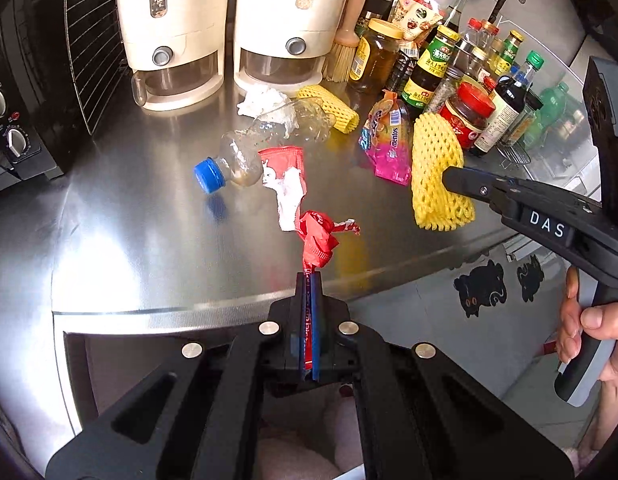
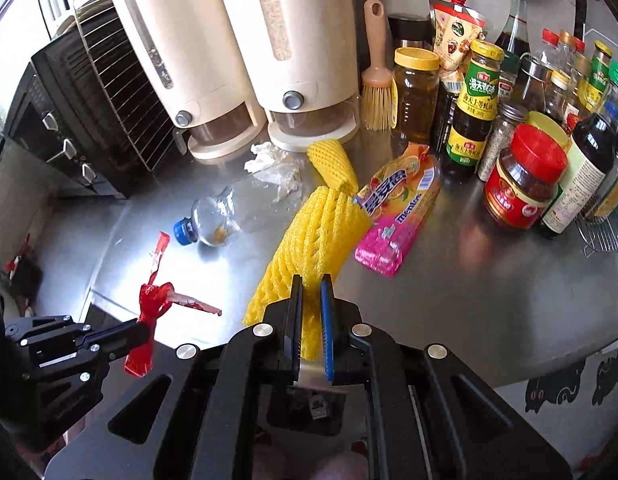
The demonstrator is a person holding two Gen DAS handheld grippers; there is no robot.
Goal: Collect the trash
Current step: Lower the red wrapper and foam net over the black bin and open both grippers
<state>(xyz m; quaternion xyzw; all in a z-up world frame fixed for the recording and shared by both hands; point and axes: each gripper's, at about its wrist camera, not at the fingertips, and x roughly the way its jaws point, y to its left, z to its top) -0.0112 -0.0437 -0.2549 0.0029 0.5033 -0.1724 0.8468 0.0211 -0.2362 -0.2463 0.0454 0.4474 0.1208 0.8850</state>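
1. Over the front edge of a steel counter (image 1: pixel 157 248): left gripper (image 1: pixel 308 280) clamped on a crumpled red wrapper (image 1: pixel 317 236), lifted clear of the surface, with a white-lined strip trailing up from the pinch.
2. Off to the right, slightly farther in: right gripper (image 2: pixel 311 284) pinched on a yellow foam fruit net (image 2: pixel 309 236), fingers pressed into its near end; far end of the net against a pink Mentos bag (image 2: pixel 397 216).
3. On the counter behind the wrapper: crushed clear plastic bottle (image 1: pixel 265 140) lying on its side, blue cap (image 1: pixel 209 175) pointing left.
4. Just past the bottle: crumpled white tissue (image 1: pixel 261 100) touching it, and a second yellow foam net (image 1: pixel 329 106) lying flat beside the tissue.
5. Against the back wall: two cream dispensers (image 1: pixel 177 32) side by side, with a pastry brush (image 1: pixel 349 36) leaning at their right.
6. At far left: black toaster oven (image 1: pixel 17 92) with a wire rack (image 1: pixel 93 40) propped beside it.
7. At far right: crowd of sauce bottles (image 1: pixel 433 64) and jars, including a red-lidded jar (image 1: pixel 467 114) at the front near the Mentos bag.
8. Below the counter edge, right: person's hand (image 1: pixel 589 332) around the right gripper's handle.
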